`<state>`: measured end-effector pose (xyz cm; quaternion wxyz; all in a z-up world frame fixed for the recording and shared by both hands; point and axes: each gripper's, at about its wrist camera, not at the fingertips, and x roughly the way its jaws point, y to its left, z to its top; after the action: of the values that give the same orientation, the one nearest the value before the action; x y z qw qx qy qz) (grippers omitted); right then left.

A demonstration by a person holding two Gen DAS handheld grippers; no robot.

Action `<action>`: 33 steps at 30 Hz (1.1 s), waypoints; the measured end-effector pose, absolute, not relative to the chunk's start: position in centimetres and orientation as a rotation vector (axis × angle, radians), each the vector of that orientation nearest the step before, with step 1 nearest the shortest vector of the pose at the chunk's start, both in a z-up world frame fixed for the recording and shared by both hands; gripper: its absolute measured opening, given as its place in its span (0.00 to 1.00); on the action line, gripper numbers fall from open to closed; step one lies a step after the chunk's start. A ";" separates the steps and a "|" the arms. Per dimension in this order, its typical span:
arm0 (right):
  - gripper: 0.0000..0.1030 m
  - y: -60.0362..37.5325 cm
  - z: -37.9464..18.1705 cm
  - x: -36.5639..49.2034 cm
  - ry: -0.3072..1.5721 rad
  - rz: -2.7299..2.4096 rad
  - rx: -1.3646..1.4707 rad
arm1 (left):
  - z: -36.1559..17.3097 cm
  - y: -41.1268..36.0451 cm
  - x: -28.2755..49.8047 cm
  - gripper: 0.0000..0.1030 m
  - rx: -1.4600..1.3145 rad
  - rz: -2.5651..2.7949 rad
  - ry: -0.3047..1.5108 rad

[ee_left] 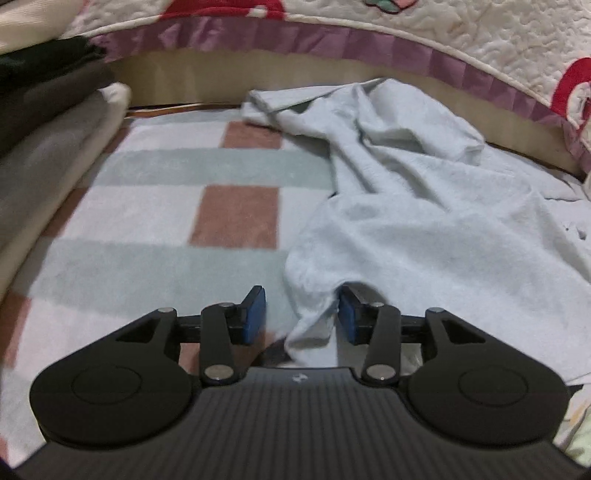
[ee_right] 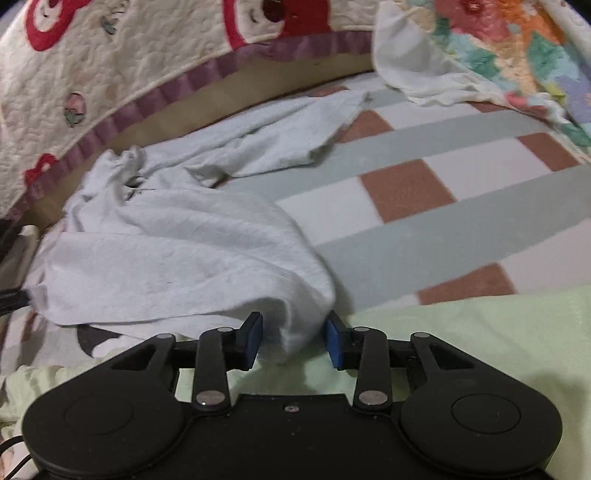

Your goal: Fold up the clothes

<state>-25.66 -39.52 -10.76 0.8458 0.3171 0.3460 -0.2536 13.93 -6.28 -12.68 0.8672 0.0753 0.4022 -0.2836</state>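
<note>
On a bed spread with a checked blanket [ee_left: 155,206], a pale blue garment [ee_left: 424,221] lies rumpled, sleeves trailing toward twelve o'clock beneath a quilted cover [ee_left: 480,33]. The left claw [ee_left: 302,317] and right claw [ee_right: 293,341] are both spread, each with a near hem corner bunched between its blue pads, not pinched. To grip well, each should probably close on one hem layer, then draw apart evenly to flatten the cloth.

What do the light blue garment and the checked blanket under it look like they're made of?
Light blue garment: probably soft cotton knit, matte, with limp creases and a slightly fuzzy surface. Checked blanket: looks like fleece or terry with a short, napped pile; the blur leaves it open.
</note>
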 end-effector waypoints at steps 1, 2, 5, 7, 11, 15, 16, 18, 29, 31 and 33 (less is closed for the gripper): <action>0.26 -39.6 -10.9 -25.5 0.722 -0.530 0.665 | -12.9 -6.7 14.0 0.33 0.158 -0.604 0.842; 0.14 -39.7 -10.9 -25.4 0.718 -0.523 0.664 | -12.9 -6.8 13.7 0.16 0.160 -0.613 0.837; 0.05 -40.3 -10.3 -26.0 0.653 -0.507 0.690 | -12.3 -7.0 12.6 0.05 0.195 -0.614 0.809; 0.04 -40.1 -8.9 -27.1 0.602 -0.505 0.709 | -10.0 -6.2 11.1 0.05 0.194 -0.570 0.779; 0.04 -37.8 -4.4 -30.3 0.509 -0.464 0.696 | -2.9 -1.3 4.3 0.05 0.034 -0.538 0.658; 0.04 -36.9 -4.0 -33.7 0.494 -0.479 0.688 | -1.5 2.5 -0.7 0.05 0.013 -0.451 0.662; 0.04 -37.2 -4.8 -34.1 0.509 -0.482 0.710 | -2.3 2.9 -1.0 0.05 0.019 -0.430 0.700; 0.04 -38.1 -6.9 -33.5 0.551 -0.492 0.747 | -3.6 2.9 -0.7 0.04 0.039 -0.400 0.775; 0.04 -41.6 10.7 -32.1 -0.012 -0.405 0.417 | 15.1 1.6 -1.2 0.04 -0.001 -0.522 0.513; 0.04 -39.7 11.4 -35.5 -0.055 -0.419 0.360 | 15.9 4.2 -4.0 0.04 -0.013 -0.555 0.526; 0.04 -38.7 8.8 -38.1 0.018 -0.463 0.382 | 12.9 6.2 -5.7 0.04 -0.013 -0.567 0.641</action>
<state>-38.11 -38.72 8.83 0.9552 0.1882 0.0088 -0.2281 -5.65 6.22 12.89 0.9098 -0.0061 0.3109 -0.2747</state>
